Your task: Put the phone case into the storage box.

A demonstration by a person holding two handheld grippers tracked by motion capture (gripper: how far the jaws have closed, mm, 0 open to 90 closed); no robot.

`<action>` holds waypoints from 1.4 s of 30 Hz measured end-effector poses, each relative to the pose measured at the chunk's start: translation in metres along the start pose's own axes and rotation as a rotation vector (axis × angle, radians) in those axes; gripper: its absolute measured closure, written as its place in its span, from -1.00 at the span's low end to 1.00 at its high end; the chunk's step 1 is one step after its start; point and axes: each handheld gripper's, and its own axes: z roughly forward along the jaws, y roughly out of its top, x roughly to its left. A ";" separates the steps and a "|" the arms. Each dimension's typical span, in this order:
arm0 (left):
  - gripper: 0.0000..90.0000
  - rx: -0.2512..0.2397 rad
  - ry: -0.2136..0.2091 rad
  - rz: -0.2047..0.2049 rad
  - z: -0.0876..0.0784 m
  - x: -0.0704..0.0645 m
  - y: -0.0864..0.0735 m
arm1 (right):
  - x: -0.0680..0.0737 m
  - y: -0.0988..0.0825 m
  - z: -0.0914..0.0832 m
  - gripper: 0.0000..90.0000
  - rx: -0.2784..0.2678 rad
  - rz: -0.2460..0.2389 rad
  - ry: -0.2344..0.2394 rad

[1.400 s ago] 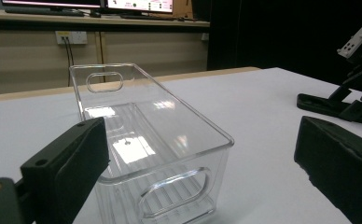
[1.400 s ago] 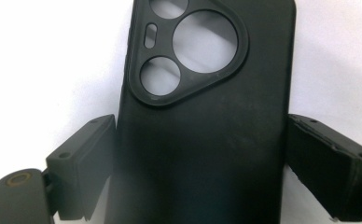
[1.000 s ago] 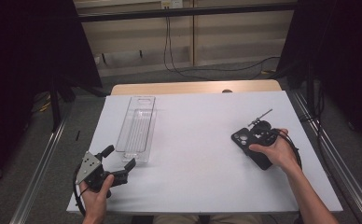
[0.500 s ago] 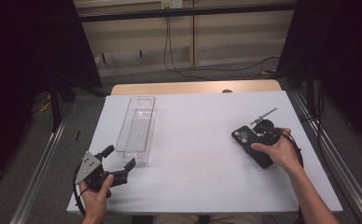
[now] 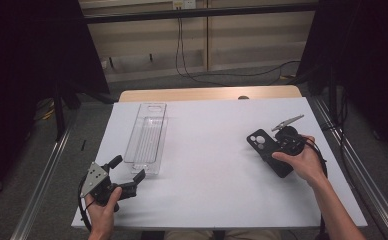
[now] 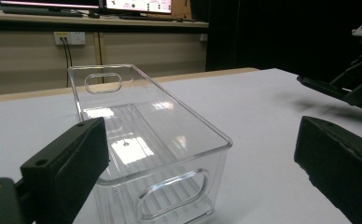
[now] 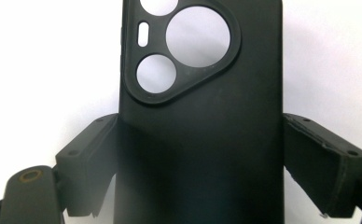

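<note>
Little shifts since earlier: right gripper (image 7: 200, 186) clamps the black phone case (image 5: 268, 150) at right of frame; left gripper (image 5: 127, 176), lower left, stays open beside the clear bin (image 5: 147, 137).

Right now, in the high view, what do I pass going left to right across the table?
Left gripper → clear bin → phone case → right gripper, its jaws against the case's sides.
</note>
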 end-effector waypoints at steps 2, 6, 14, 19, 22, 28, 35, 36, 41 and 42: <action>-0.93 0.001 -0.002 0.003 0.000 0.000 0.000 | 0.000 0.000 -0.002 -0.67 -0.023 -0.004 -0.007; -0.93 -0.003 -0.001 0.003 0.000 0.000 0.000 | 0.001 -0.001 -0.005 -0.67 -0.073 0.007 -0.009; -0.95 -0.006 0.010 0.005 0.001 0.001 0.002 | 0.000 -0.006 -0.005 -0.67 -0.183 0.010 -0.011; -0.95 -0.008 0.003 0.002 0.001 0.000 0.002 | 0.002 -0.008 -0.006 -0.67 -0.246 -0.004 0.003; -0.95 -0.003 -0.009 -0.002 0.002 0.000 0.001 | 0.003 -0.009 -0.006 -0.67 -0.284 0.000 0.007; -0.95 0.011 -0.018 -0.007 0.004 0.000 0.001 | 0.005 -0.010 -0.007 -0.68 -0.361 -0.009 0.005; -0.95 0.010 -0.025 -0.004 0.006 -0.001 0.003 | 0.006 -0.013 -0.008 -0.68 -0.450 -0.001 0.015; -0.95 0.015 -0.028 -0.001 0.006 -0.002 0.003 | 0.006 -0.013 -0.008 -0.68 -0.460 -0.007 0.013; -0.95 0.019 -0.037 0.004 0.007 -0.002 0.004 | 0.007 -0.016 -0.013 -0.68 -0.521 -0.007 0.019; -0.95 0.019 -0.037 0.004 0.007 -0.002 0.005 | 0.007 -0.017 -0.014 -0.68 -0.528 -0.004 0.019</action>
